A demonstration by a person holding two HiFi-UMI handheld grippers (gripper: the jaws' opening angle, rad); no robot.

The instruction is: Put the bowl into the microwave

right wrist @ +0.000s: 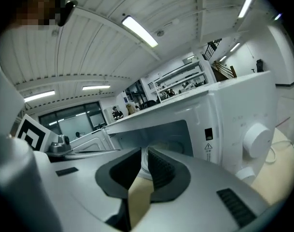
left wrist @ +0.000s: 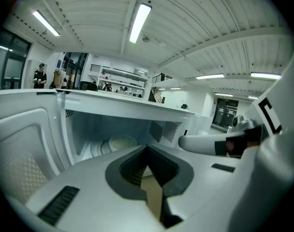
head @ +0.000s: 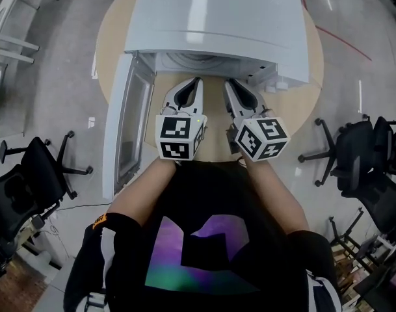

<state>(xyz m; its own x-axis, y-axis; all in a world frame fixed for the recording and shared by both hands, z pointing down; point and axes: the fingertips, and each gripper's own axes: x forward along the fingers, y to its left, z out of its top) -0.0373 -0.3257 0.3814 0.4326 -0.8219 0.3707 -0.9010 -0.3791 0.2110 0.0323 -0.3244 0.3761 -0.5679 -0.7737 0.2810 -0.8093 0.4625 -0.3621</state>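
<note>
Two tools sit nearest the person, side by side over the round wooden table (head: 214, 125): the left gripper (head: 198, 83), jaws pressed together at the tips and holding nothing, and the right gripper (head: 229, 83), with only a sliver between its jaws, also empty (probably because nothing is left to carry). Just beyond them stands the white microwave (head: 217, 18), its door (head: 127, 119) swung wide to the left so the cavity stays reachable. The pale bowl (left wrist: 117, 143) rests on the cavity floor, so the door likely needs closing next.
</note>
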